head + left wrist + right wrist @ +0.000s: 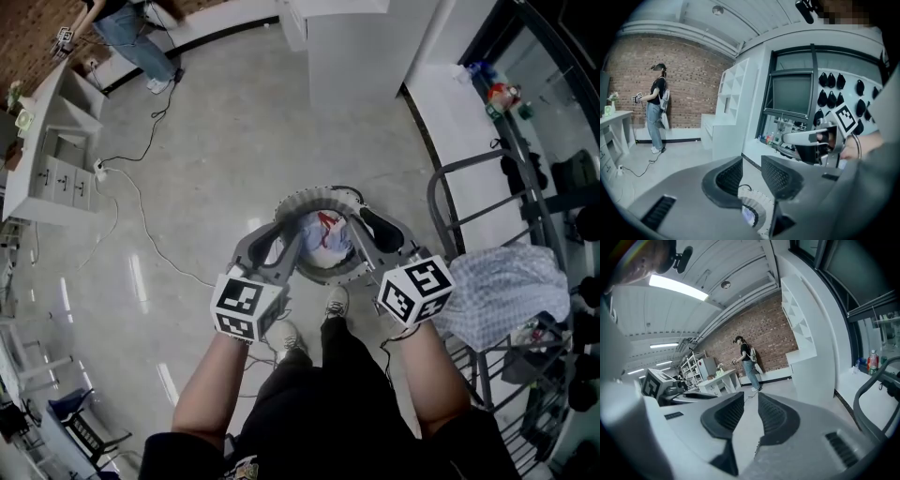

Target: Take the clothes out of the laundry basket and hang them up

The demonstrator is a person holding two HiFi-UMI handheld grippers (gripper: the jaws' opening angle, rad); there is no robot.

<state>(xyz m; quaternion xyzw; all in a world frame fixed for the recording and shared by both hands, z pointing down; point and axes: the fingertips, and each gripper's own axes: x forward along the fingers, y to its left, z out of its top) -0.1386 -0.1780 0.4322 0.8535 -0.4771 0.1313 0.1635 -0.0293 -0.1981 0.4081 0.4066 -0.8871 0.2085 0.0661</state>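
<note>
**Both grippers over the laundry basket, nothing grabbed yet**

The left hand-held gripper (281, 240) and the right hand-held gripper (371, 227) each have their jaws partly apart with nothing between them, and they hover just above the round grey basket with the pleated rim (302, 199) on the floor by the person's feet. The bundled white clothes with a red mark (323, 240) are lying inside the basket. If it were me, I'd dip one gripper straight into the middle of the pile, pinch a fold near the top instead of scraping the rim, then lift slowly so only one piece comes up. The grey metal rack (448, 184) is just to the right, with a pale checked cloth (506, 286) draped on it.
</note>
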